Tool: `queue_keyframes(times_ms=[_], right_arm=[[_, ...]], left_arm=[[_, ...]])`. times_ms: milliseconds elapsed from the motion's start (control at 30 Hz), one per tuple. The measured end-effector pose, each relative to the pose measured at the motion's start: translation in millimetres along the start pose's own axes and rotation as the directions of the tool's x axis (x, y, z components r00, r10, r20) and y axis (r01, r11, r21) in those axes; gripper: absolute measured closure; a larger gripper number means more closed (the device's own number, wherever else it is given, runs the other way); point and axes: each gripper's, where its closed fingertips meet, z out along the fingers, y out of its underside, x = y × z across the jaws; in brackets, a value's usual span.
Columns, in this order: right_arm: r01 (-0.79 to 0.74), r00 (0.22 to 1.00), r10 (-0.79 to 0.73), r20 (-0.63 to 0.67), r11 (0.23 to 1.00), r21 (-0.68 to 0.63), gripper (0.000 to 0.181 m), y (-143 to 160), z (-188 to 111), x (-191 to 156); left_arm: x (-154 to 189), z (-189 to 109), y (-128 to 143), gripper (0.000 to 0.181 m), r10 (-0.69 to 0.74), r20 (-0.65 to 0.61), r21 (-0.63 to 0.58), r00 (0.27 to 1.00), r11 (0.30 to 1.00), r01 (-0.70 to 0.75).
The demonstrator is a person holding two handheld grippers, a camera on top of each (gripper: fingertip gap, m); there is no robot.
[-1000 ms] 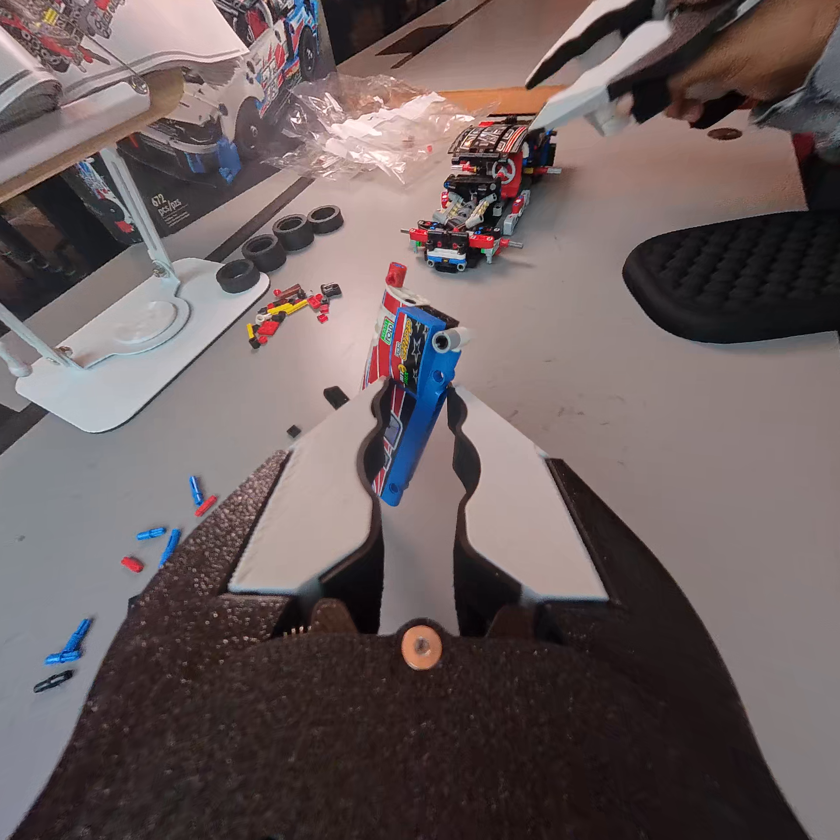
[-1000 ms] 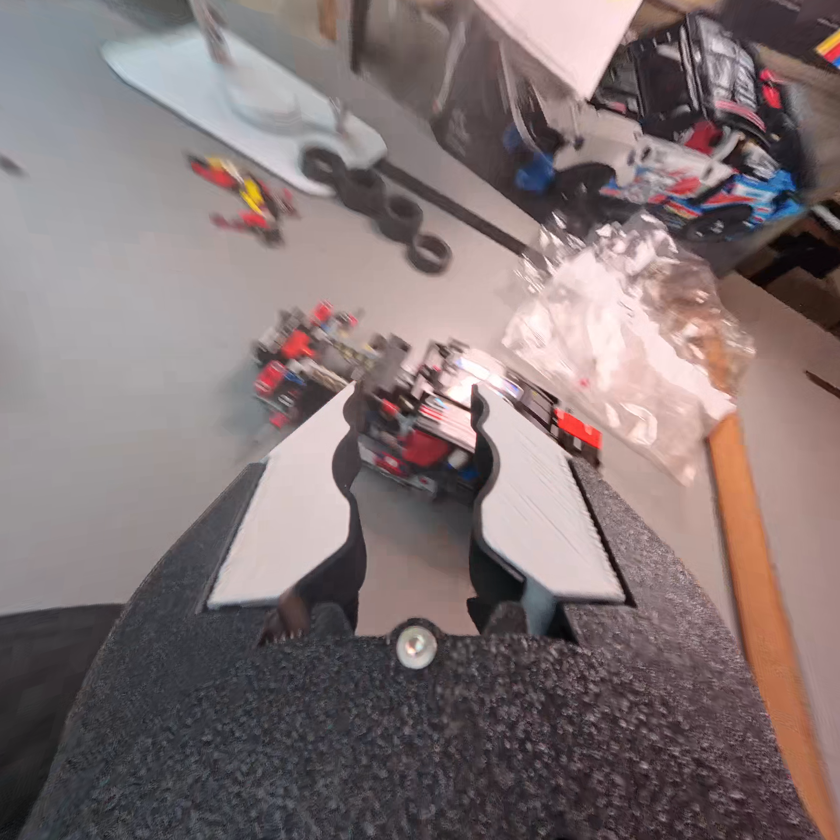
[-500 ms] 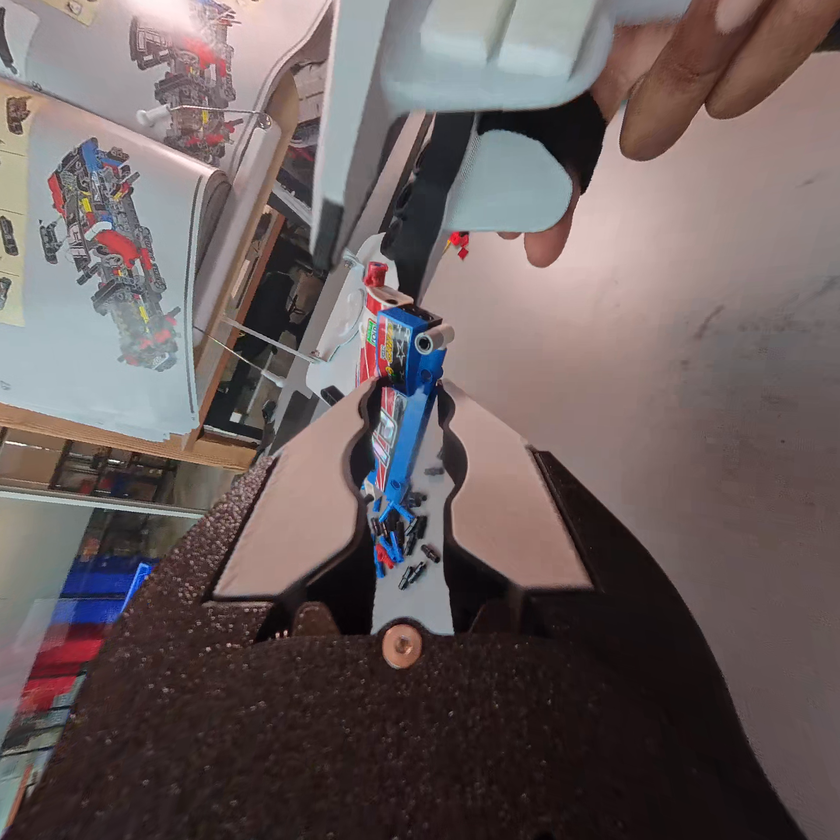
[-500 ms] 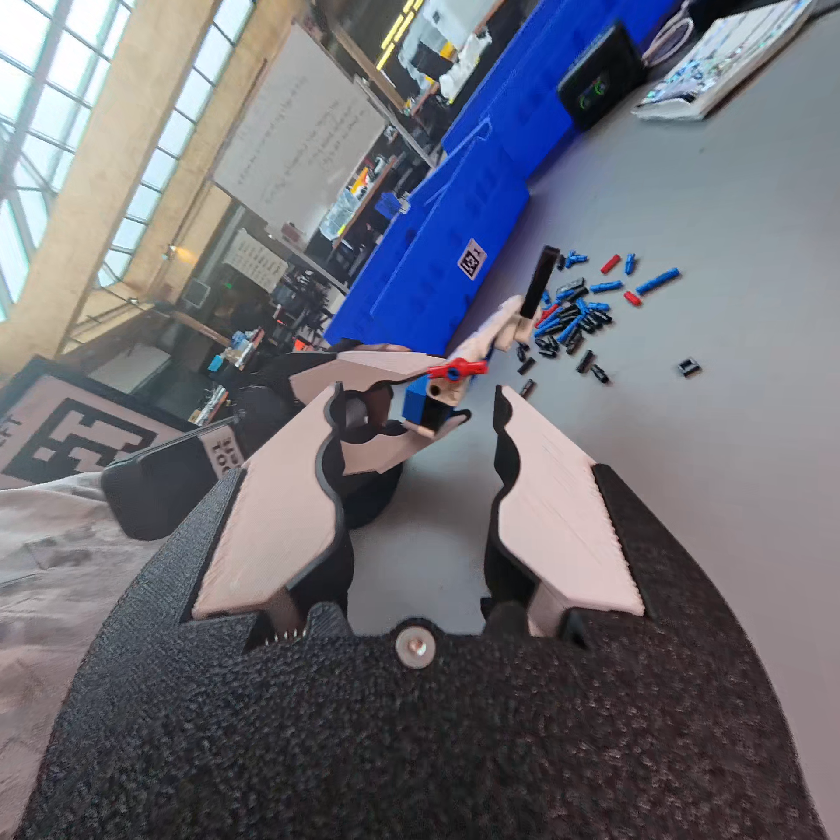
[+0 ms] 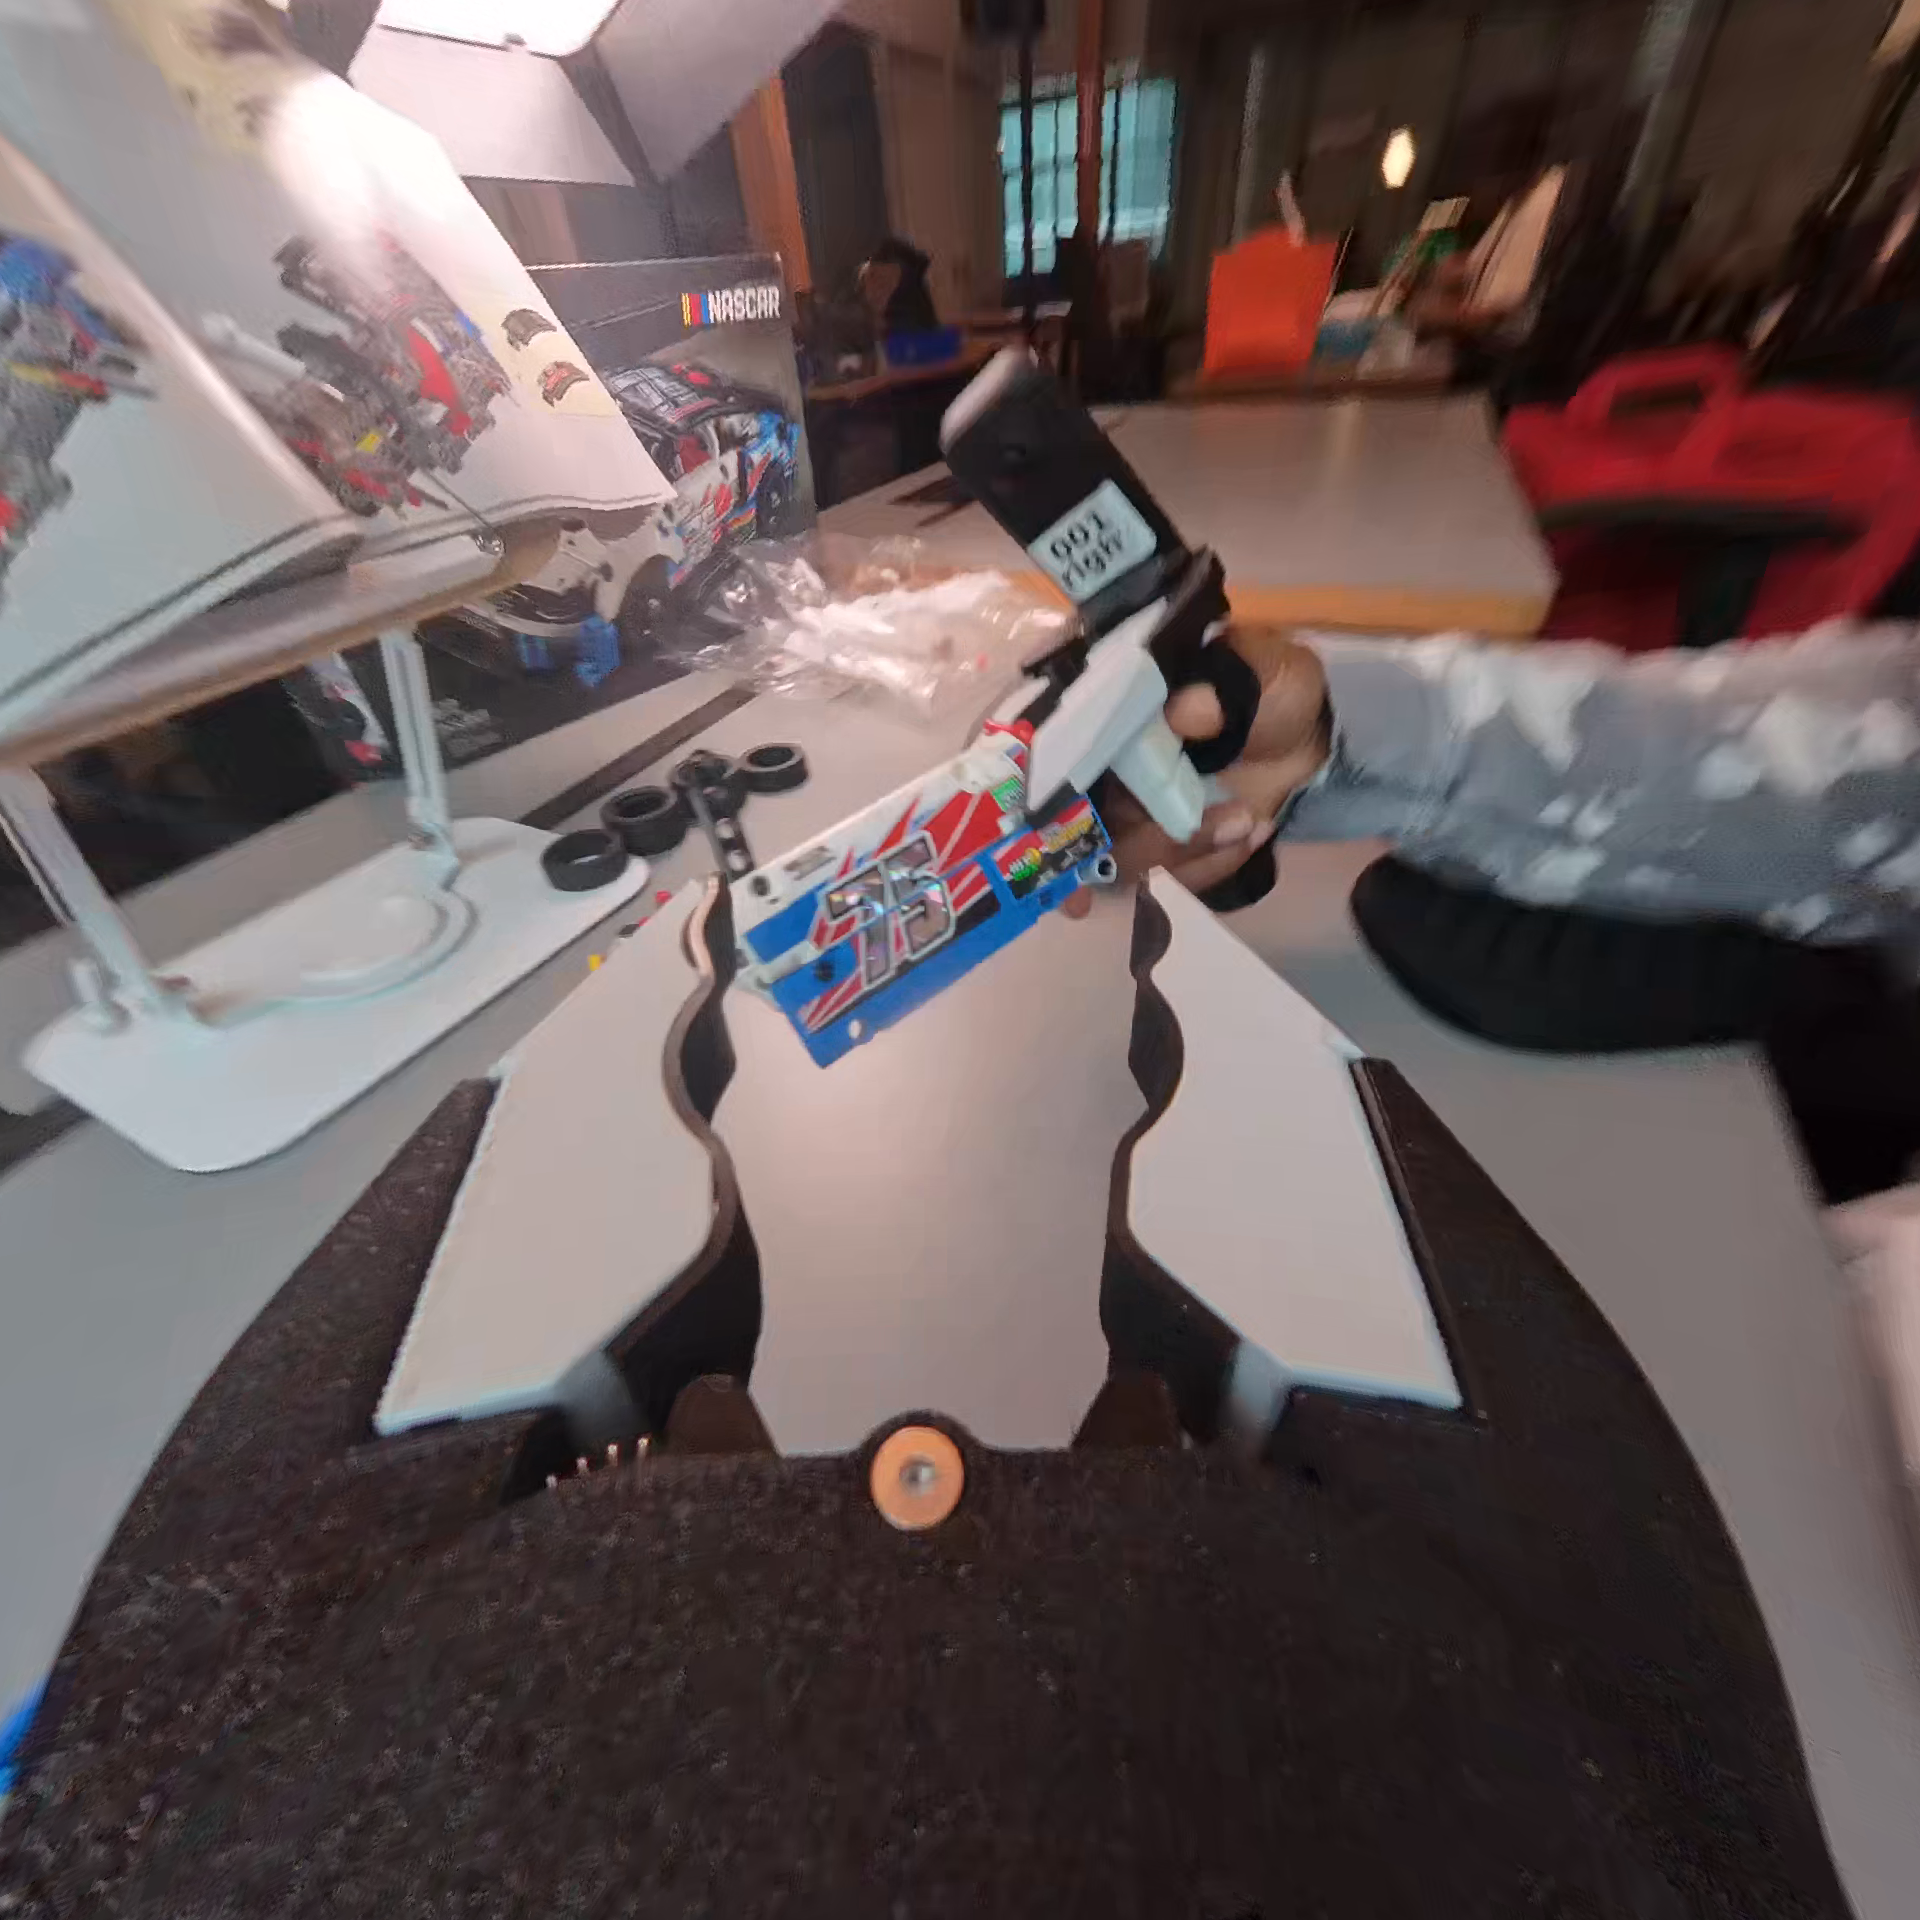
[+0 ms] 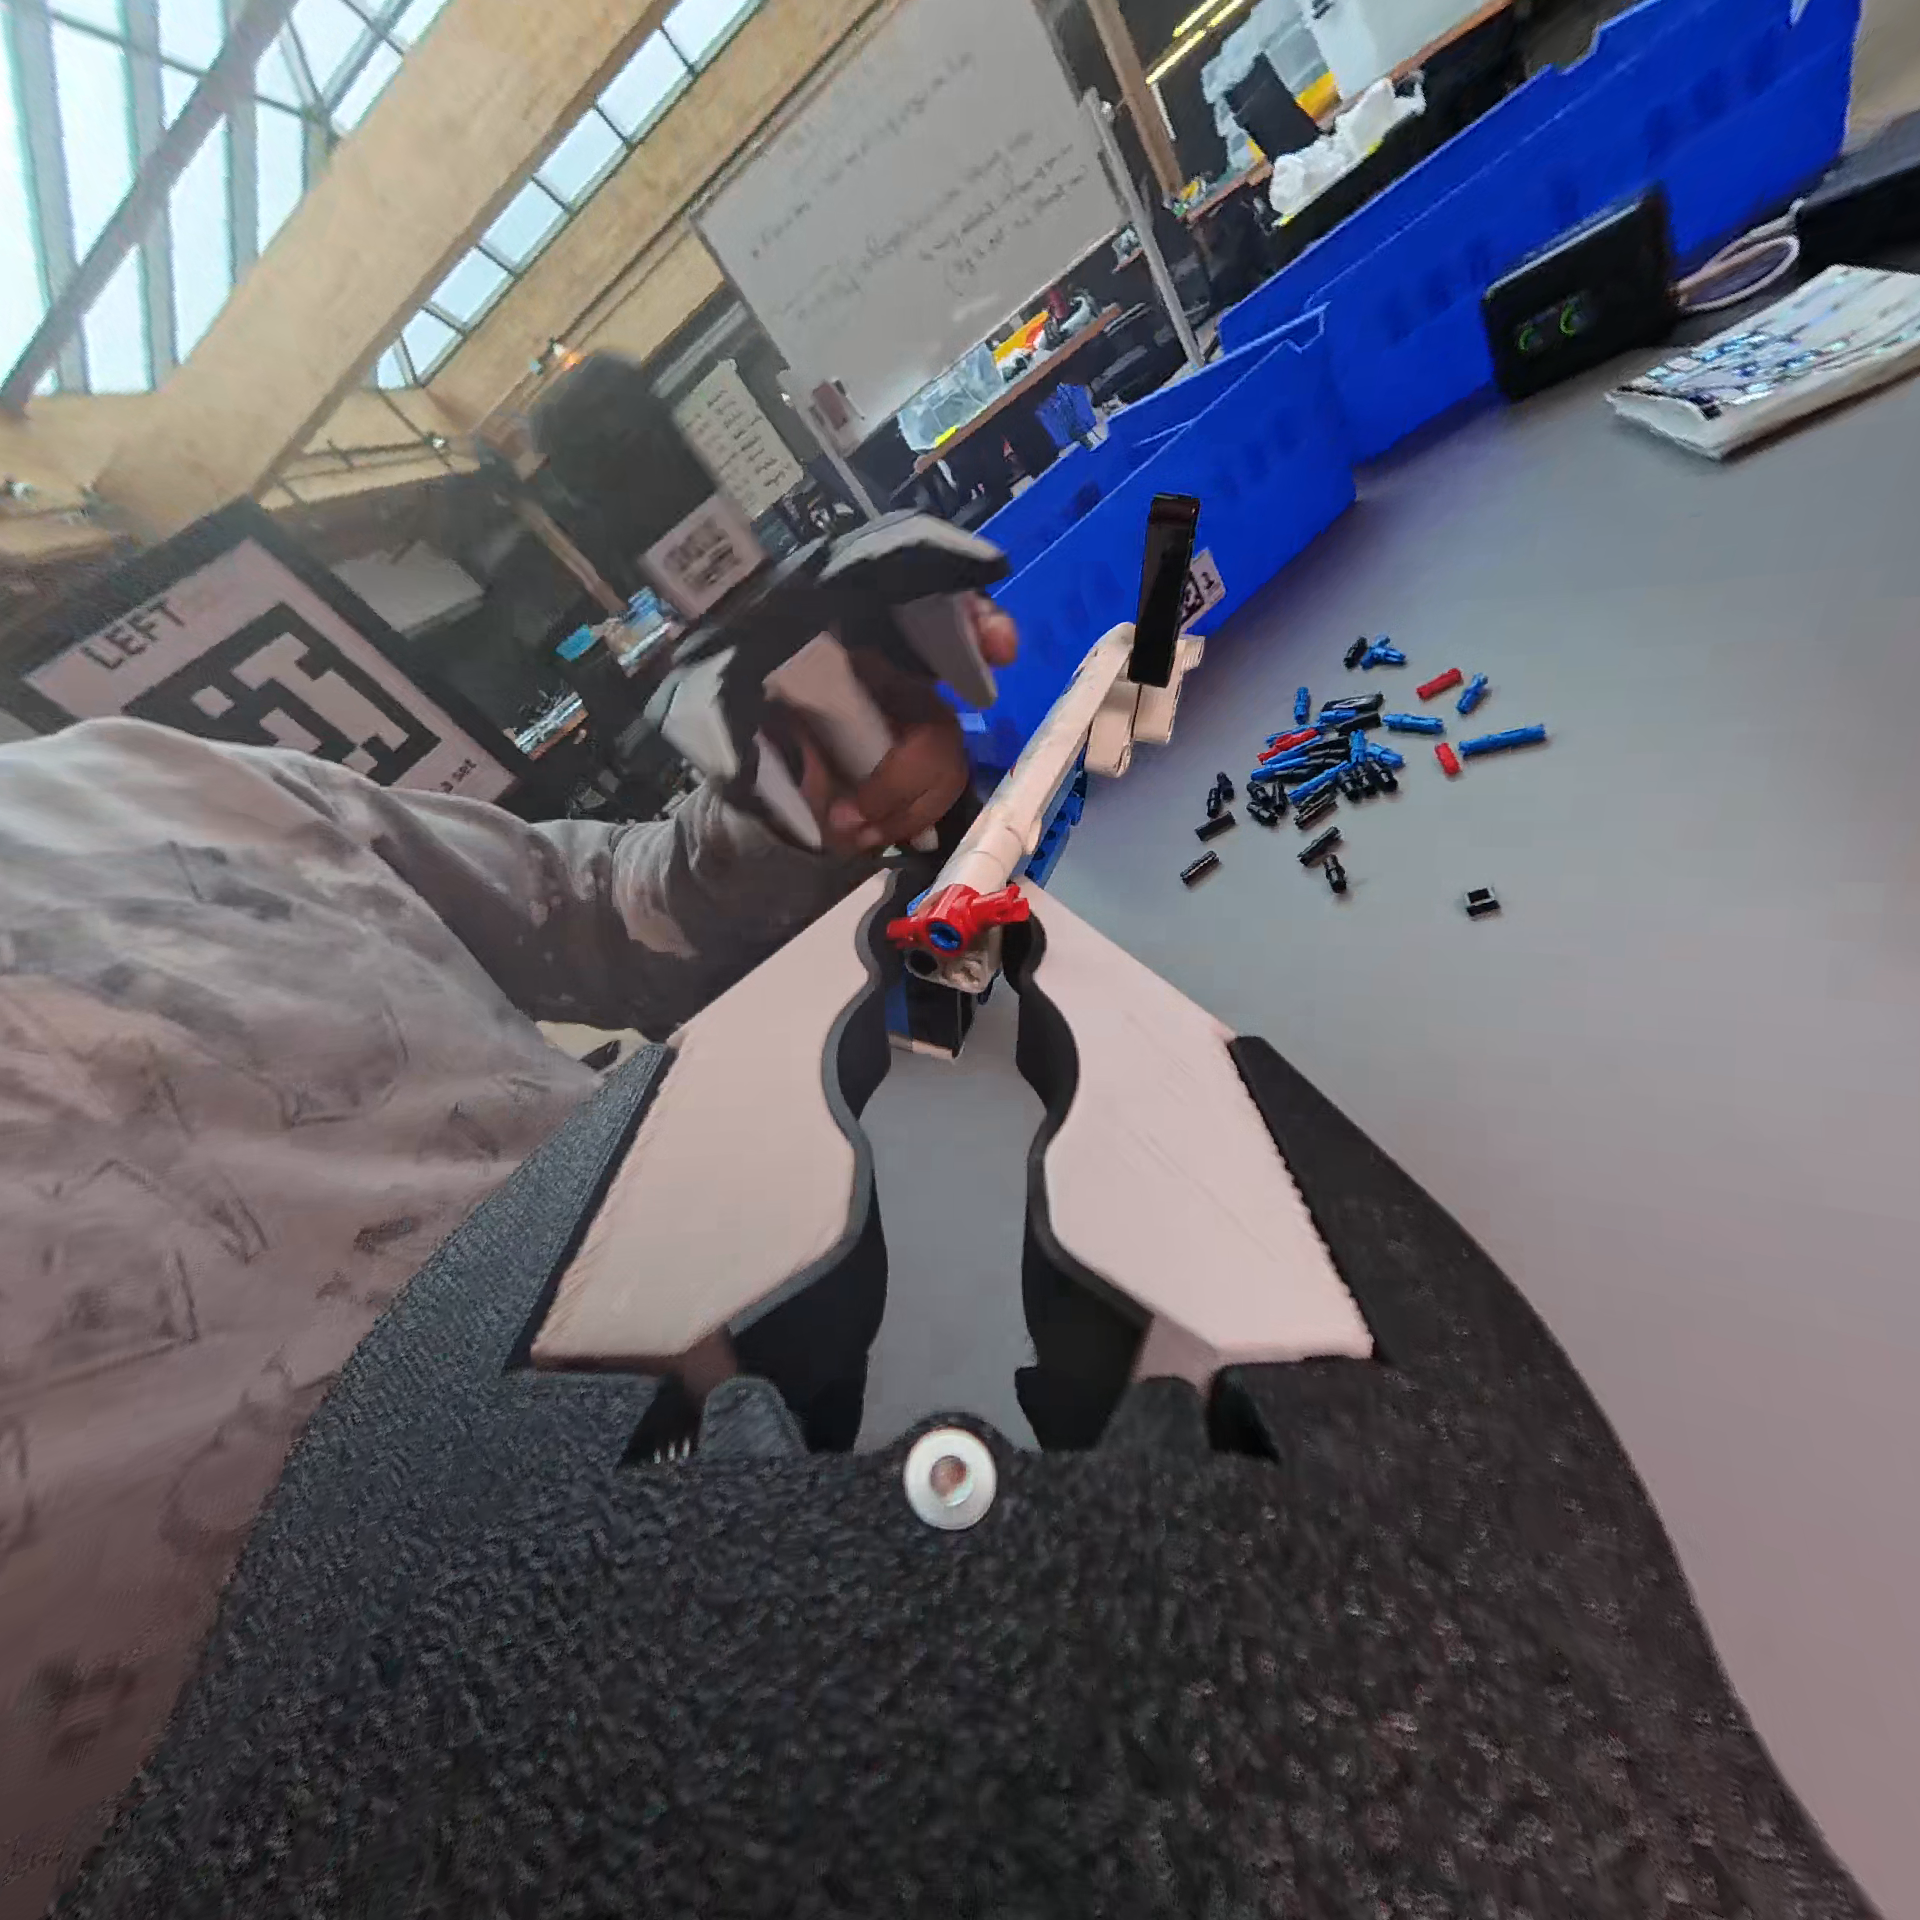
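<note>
1. Smooth grey bench [image 5: 935, 1226] runs under both of my claws; a workshop with a whiteboard and long blue bins [image 6: 1351, 416] lies behind.

2. My left claw [image 5: 920, 935] stands wide open and holds nothing. Its fingers [image 5: 582, 1174] are flat pale plates with wavy black inner edges, set in a rough, grainy black body.

3. My right claw [image 6: 945, 951] is closed on one end of the toy-brick panel [image 5: 904, 914], nipping it at the fingertips just below a small red connector [image 6: 956, 914].

4. That panel is one flat, oblong piece of hard plastic, glossy with blue, red and white stickers. It hangs tilted in the air just ahead of my left claw's tips, between them, its lower corner close to the left finger; I cannot tell if they touch.

5. Seen from the right claw, the panel runs edge-on away from the tips, and one black strip [image 6: 1164, 592] stands up at its far end.

6. Ahead-left of the left claw lie four black rubber tyres [image 5: 644, 805] in a loose row, beside one white stand [image 5: 312, 987] bearing an open booklet [image 5: 260, 343].

7. Crumpled clear plastic bags [image 5: 883, 634] sit beyond them, before one printed box [image 5: 707, 416].

8. Ahead-right of the right claw lies a scatter of small blue, black and red pins [image 6: 1340, 758], too many to count surely.
</note>
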Motion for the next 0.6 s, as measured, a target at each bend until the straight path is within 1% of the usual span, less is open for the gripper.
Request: queue_keyframes(times_ms=[33, 67, 100, 133, 167, 200, 233, 267, 300, 333, 367, 400, 433, 467, 500, 533, 567, 600], right_arm=[[0.020, 0.999, -0.019, 0.034, 1.000, -0.016, 0.164, 2, -4, -5], [0.043, 0.997, -0.040, 0.073, 0.999, -0.031, 0.164, 6, -8, -10], [0.064, 0.993, -0.060, 0.099, 0.997, -0.038, 0.164, 9, -9, -14], [0.070, 0.990, -0.063, 0.128, 0.996, -0.050, 0.164, 12, -10, -18], [0.070, 0.985, -0.059, 0.163, 0.996, -0.062, 0.164, 16, -9, -23], [0.070, 0.980, -0.057, 0.190, 0.996, -0.063, 0.164, 17, -8, -27], [0.068, 0.974, -0.051, 0.220, 0.995, -0.069, 0.164, 19, -7, -33], [0.070, 0.967, -0.047, 0.250, 0.994, -0.085, 0.164, 23, -7, -39], [0.081, 0.964, -0.053, 0.260, 0.992, -0.097, 0.164, 26, -6, -42], [0.095, 0.966, -0.066, 0.250, 0.990, -0.106, 0.164, 29, -5, -42], [0.110, 0.969, -0.083, 0.231, 0.988, -0.105, 0.164, 29, -4, -40], [0.132, 0.969, -0.110, 0.220, 0.987, -0.088, 0.164, 27, -3, -39], [0.153, 0.967, -0.141, 0.214, 0.987, -0.043, 0.164, 19, -4, -41], [0.166, 0.966, -0.166, 0.199, 0.986, 0.017, 0.164, 9, -5, -41], [0.173, 0.967, -0.180, 0.179, 0.983, 0.055, 0.164, 2, -5, -40], [0.191, 0.968, -0.197, 0.153, 0.980, 0.057, 0.164, 1, -4, -38], [0.211, 0.970, -0.218, 0.112, 0.975, 0.069, 0.164, -2, -2, -33], [0.226, 0.970, -0.232, 0.070, 0.971, 0.080, 0.164, -4, -1, -27]], left_arm=[[-9, -5, -9, 0.105, -0.150, -0.074, 0.043, 0.986, 0.987, 0.153], [-17, -7, -16, 0.107, -0.287, -0.165, 0.056, 0.944, 0.952, 0.299], [-22, -7, -19, 0.113, -0.411, -0.255, 0.025, 0.875, 0.902, 0.431], [-21, -5, -18, 0.113, -0.497, -0.351, -0.044, 0.793, 0.855, 0.516], [-15, -3, -15, 0.113, -0.550, -0.441, -0.122, 0.710, 0.820, 0.559], [-9, 0, -10, 0.113, -0.584, -0.493, -0.191, 0.645, 0.796, 0.575], [-3, 6, -2, 0.115, -0.595, -0.509, -0.237, 0.622, 0.792, 0.563], [3, 13, 7, 0.117, -0.589, -0.513, -0.266, 0.625, 0.801, 0.536], [13, 15, 15, 0.122, -0.579, -0.538, -0.293, 0.613, 0.810, 0.508], [25, 15, 19, 0.133, -0.576, -0.569, -0.317, 0.587, 0.813, 0.489], [35, 16, 24, 0.140, -0.573, -0.577, -0.335, 0.582, 0.816, 0.471], [42, 16, 30, 0.140, -0.560, -0.573, -0.345, 0.598, 0.827, 0.445], [46, 16, 35, 0.140, -0.546, -0.563, -0.340, 0.620, 0.837, 0.428], [44, 19, 35, 0.139, -0.550, -0.542, -0.318, 0.636, 0.834, 0.451], [36, 23, 30, 0.143, -0.569, -0.511, -0.274, 0.644, 0.818, 0.505], [26, 26, 24, 0.154, -0.588, -0.486, -0.214, 0.647, 0.798, 0.564], [20, 26, 18, 0.157, -0.594, -0.485, -0.168, 0.642, 0.784, 0.598], [15, 25, 15, 0.158, -0.583, -0.476, -0.143, 0.658, 0.790, 0.597]])
